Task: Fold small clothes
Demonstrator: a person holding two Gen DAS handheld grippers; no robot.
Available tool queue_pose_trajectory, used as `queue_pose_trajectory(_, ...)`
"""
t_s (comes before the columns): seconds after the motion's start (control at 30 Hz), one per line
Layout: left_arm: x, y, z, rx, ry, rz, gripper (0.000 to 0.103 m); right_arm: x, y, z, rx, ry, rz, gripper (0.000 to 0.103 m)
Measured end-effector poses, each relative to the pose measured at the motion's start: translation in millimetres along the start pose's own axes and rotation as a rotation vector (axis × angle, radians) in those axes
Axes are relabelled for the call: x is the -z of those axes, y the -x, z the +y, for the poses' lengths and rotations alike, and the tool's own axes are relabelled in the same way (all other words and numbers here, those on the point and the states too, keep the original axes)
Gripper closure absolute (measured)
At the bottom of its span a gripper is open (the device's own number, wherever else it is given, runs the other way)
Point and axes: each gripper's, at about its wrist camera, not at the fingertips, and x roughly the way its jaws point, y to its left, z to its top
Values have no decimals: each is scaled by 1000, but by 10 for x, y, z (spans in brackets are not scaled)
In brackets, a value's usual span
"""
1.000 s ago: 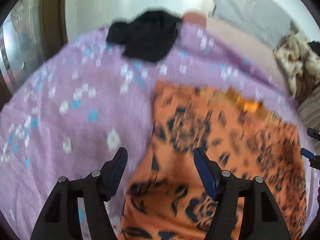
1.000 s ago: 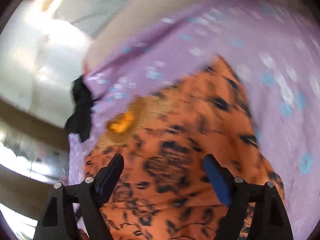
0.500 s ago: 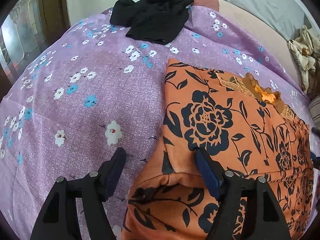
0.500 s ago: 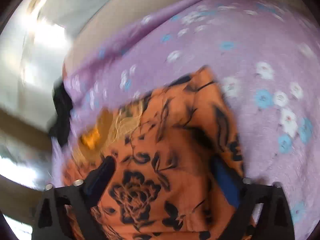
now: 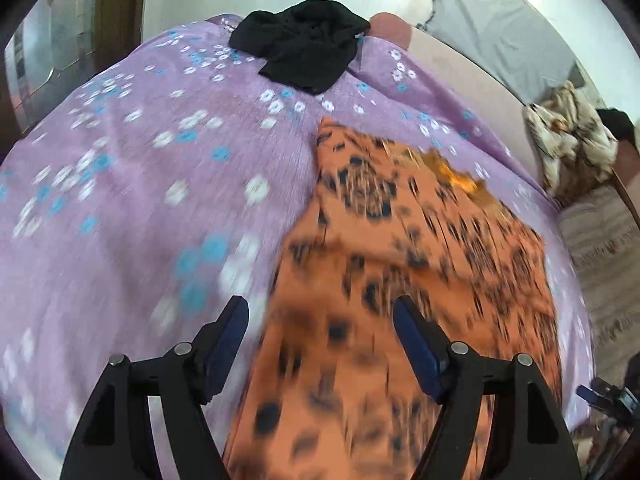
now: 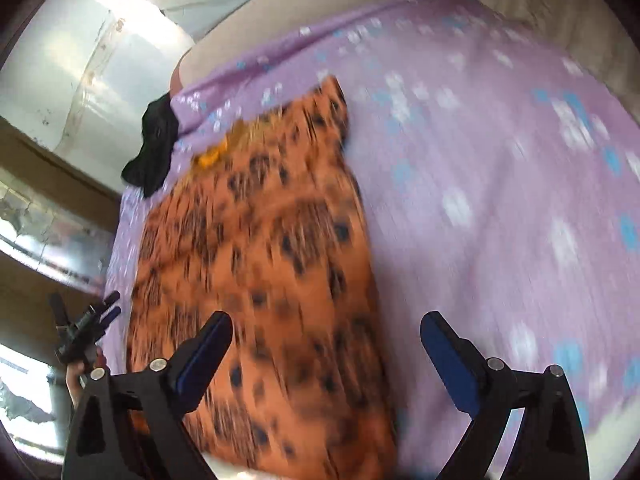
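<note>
Hovering between folds: my left gripper point(image 5: 320, 340) and right gripper point(image 6: 326, 354) spread, pinching nothing, jaws just widening. Orange floral garment point(image 5: 404, 280) lies under both on purple sheet point(image 5: 140, 200). Next: pinch near edge.

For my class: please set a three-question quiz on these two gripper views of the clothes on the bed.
1. True or false: the left gripper is clamped on the orange floral garment.
2. Which lies at the far edge of the purple bedsheet? A) black garment B) a towel C) a shoe
3. Fill in: the right gripper's jaws stand ____.

Key: 1 false; 2 A; 3 open.
</note>
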Motion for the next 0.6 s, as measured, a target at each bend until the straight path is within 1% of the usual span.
queue_pose_trajectory(0.07, 245, 196, 53, -9, -9, 34, 28, 205, 55, -45, -44, 13, 27, 6)
queue_pose_trajectory(0.1, 383, 271, 83, -18, -10, 65, 28, 335, 77, -52, -58, 28, 40, 6)
queue_pose_trajectory(0.17, 605, 357, 127, -25, -16, 128, 27, 480, 72, -38, -58, 59, 70, 6)
queue_pose_trajectory(0.23, 774, 426, 183, -47, 0, 158, 28, 524, 20, -29, -67, 70, 81, 7)
queue_pose_trajectory(0.3, 946, 460, 233, -53, 23, 194, 28, 589, -9, -27, -72, 80, 92, 7)
queue_pose_trajectory(0.33, 1026, 480, 242, -51, 29, 199, 28, 625, -21, -16, -65, 88, 93, 7)
queue_pose_trajectory(0.37, 1071, 507, 216, -67, 1, 180, 28, 653, -32, -10, -64, 93, 98, 7)
queue_pose_trajectory(0.4, 1111, 507, 187, -85, -20, 180, 28, 672, -52, -5, -73, 96, 106, 7)
queue_pose_trajectory(0.43, 1144, 466, 173, -91, -29, 205, 28, 700, -85, 5, -72, 103, 121, 9)
queue_pose_trajectory(0.47, 1164, 419, 180, -106, -40, 224, 28, 720, -99, 23, -60, 107, 136, 16)
queue_pose_trajectory(0.5, 1179, 377, 165, -139, -58, 235, 28, 748, -143, 26, -46, 111, 155, 20)
queue_pose_trajectory(0.53, 1189, 333, 150, -169, -74, 252, 28, 772, -170, 20, -36, 107, 169, 33)
queue_pose_trajectory(0.57, 1202, 271, 135, -180, -85, 275, 29, 796, -200, 6, -19, 101, 181, 42)
queue_pose_trajectory(0.6, 1214, 231, 143, -164, -74, 286, 34, 812, -194, 7, 0, 109, 178, 43)
